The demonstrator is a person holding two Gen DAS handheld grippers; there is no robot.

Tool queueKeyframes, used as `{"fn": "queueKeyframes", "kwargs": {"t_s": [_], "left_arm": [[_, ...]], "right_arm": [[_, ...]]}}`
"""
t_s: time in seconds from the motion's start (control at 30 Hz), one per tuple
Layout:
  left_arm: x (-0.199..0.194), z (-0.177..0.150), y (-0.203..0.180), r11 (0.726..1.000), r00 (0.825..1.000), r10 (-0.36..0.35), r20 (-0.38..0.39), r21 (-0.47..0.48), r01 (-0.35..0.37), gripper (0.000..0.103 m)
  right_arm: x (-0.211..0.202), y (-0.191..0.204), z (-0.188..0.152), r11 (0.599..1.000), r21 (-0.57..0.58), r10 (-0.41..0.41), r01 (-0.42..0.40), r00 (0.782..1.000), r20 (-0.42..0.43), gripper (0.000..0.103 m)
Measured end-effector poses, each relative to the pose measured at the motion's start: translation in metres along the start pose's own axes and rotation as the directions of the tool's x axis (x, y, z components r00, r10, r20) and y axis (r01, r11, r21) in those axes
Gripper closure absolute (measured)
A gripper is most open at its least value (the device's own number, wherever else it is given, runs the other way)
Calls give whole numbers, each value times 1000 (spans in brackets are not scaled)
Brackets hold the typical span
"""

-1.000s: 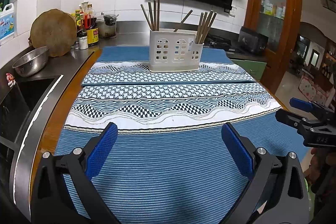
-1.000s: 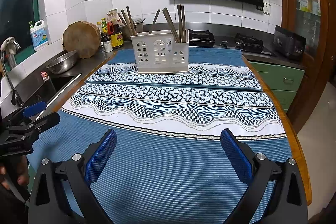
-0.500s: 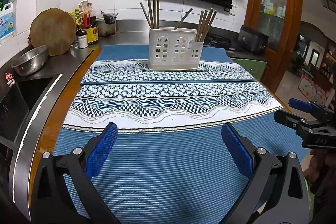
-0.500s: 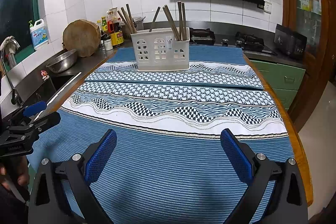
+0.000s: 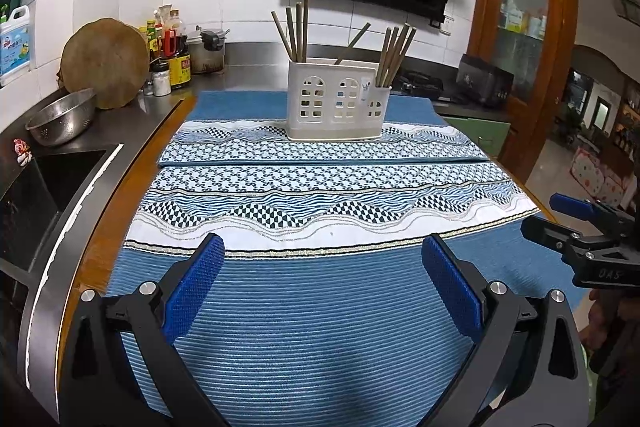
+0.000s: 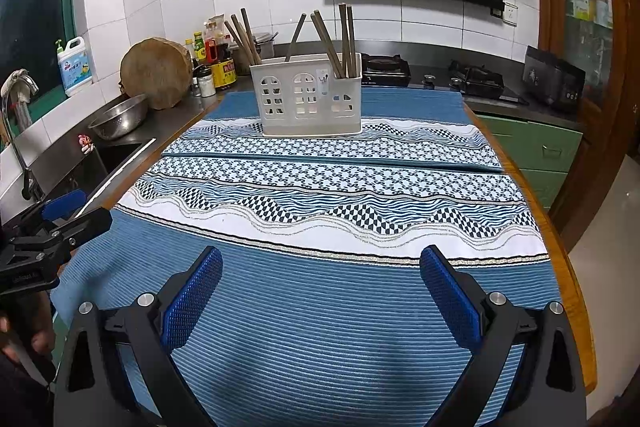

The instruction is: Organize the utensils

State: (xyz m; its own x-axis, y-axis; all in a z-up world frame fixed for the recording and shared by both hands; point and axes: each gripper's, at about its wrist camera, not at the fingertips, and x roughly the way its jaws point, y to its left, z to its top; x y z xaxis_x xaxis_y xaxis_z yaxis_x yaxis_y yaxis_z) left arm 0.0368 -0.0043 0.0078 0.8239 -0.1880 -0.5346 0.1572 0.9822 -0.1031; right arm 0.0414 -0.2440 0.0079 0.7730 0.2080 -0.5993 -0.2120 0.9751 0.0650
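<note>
- Left wrist view: left gripper [image 5: 322, 269] held low over the blue ribbed cloth [image 5: 320, 315], fingers spread wide apart, nothing between the blue pads [image 5: 196, 281]
- Straight ahead beyond the fingertips, well apart from them: white holder [image 5: 334, 107] standing upright on the patterned far end of the cloth
- In the holder, brown chopsticks [image 5: 298, 33] in three groups: a bunch in the left compartment, a single one leaning right in the middle, a bunch fanned in the lower right compartment
- Off to the right of the right finger, at the cloth's edge: right gripper [image 5: 588, 227] seen from the side, with a hand [image 5: 604, 319] partly showing below it; opening hard to judge from this angle
- Far left of the left finger: metal bowl [image 5: 60, 123] beside the sink [image 5: 48, 187], round wooden board [image 5: 106, 63] leaning on the tiled wall, bottles [image 5: 170, 47] next to it
- Right wrist view: right gripper [image 6: 320, 269] also low over the blue ribbed cloth [image 6: 320, 327], fingers wide apart, empty between the pads [image 6: 450, 297]
- Ahead of the fingertips and slightly left of centre, well apart: white holder [image 6: 308, 101] with the chopsticks [image 6: 346, 35] upright or leaning in its compartments
- Left of the left finger, at the cloth's corner: left gripper [image 6: 60, 219] side-on
- Beyond the holder to the right: gas stove [image 6: 476, 83] on the dark counter
</note>
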Motion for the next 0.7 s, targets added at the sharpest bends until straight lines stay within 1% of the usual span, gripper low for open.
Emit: {"fn": "queueKeyframes", "kwargs": {"t_s": [0.57, 0.7], "left_arm": [[-4, 0, -2, 1000, 1000, 9, 18, 0, -9, 5], [-8, 0, -3, 1000, 999, 12, 33, 1, -12, 5]], "right_arm": [[-3, 2, -1, 1000, -4, 5, -5, 1000, 3, 7], [-4, 2, 0, 1000, -4, 5, -5, 1000, 6, 7]]}}
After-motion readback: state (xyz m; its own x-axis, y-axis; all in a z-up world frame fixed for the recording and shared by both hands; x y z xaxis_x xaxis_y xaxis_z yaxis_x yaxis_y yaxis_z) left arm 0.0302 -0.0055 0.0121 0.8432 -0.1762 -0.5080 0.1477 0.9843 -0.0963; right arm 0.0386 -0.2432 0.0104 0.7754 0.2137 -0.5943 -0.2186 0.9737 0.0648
